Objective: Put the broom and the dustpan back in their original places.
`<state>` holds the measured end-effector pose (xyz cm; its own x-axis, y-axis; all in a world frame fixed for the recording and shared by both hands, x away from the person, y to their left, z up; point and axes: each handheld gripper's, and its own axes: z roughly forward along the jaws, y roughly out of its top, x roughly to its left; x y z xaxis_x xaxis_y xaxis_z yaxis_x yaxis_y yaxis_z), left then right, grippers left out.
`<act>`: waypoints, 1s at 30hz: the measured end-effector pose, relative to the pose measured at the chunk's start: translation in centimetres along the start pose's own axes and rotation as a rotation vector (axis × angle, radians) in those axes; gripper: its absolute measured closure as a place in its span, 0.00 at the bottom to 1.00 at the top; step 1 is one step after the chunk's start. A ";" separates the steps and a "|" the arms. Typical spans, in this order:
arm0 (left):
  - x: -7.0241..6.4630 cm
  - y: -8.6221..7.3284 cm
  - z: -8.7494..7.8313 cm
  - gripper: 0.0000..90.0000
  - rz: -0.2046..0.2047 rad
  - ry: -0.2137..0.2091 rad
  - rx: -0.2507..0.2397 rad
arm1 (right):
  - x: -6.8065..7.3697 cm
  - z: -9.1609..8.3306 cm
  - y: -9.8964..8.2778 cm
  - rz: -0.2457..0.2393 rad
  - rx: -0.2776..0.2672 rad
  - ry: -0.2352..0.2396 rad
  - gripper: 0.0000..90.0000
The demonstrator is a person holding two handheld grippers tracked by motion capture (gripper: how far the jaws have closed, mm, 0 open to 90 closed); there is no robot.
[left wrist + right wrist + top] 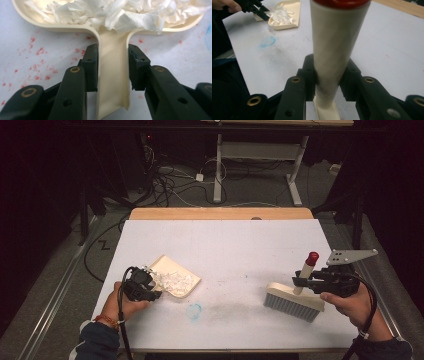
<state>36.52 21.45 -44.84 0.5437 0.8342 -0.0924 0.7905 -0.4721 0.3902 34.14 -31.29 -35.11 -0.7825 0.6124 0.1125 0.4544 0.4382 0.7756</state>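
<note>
A cream dustpan (186, 289) lies on the white table (235, 245) at the left, heaped with white paper shreds (172, 281). My left gripper (152, 294) is shut on the dustpan's handle (113, 75), its pads (91, 62) pressing on both sides; the shreds (120, 12) lie just beyond. At the right stands a brush (292, 302) with grey bristles on the table and a cream handle (305, 270) with a red cap. My right gripper (300, 282) is shut on that handle (334, 47). The dustpan (293, 11) and left gripper (255, 8) appear far off.
A blue ring mark (194, 310) and a grey smudge lie on the table between dustpan and brush. Red specks (40, 51) dot the surface by the dustpan handle. A wooden edge (220, 213) runs along the back; a desk frame (218, 165) and cables stand beyond.
</note>
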 end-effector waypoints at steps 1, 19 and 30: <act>0.1 0.0 0.0 0.70 -0.008 0.006 -0.002 | -0.2 0.1 0.0 0.005 -0.005 -0.004 0.79; 2.3 -0.2 -0.1 0.66 -0.211 0.070 -0.109 | -2.7 1.8 0.5 0.087 -0.001 -0.078 0.76; -0.7 -0.4 -0.4 0.43 -0.206 0.035 -0.114 | -4.2 3.0 0.7 0.123 0.037 -0.206 0.70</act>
<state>35.72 21.20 -44.54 0.3625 0.9199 -0.1492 0.8456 -0.2574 0.4677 39.01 -31.61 -36.91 -0.6186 0.7824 0.0722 0.5589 0.3735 0.7404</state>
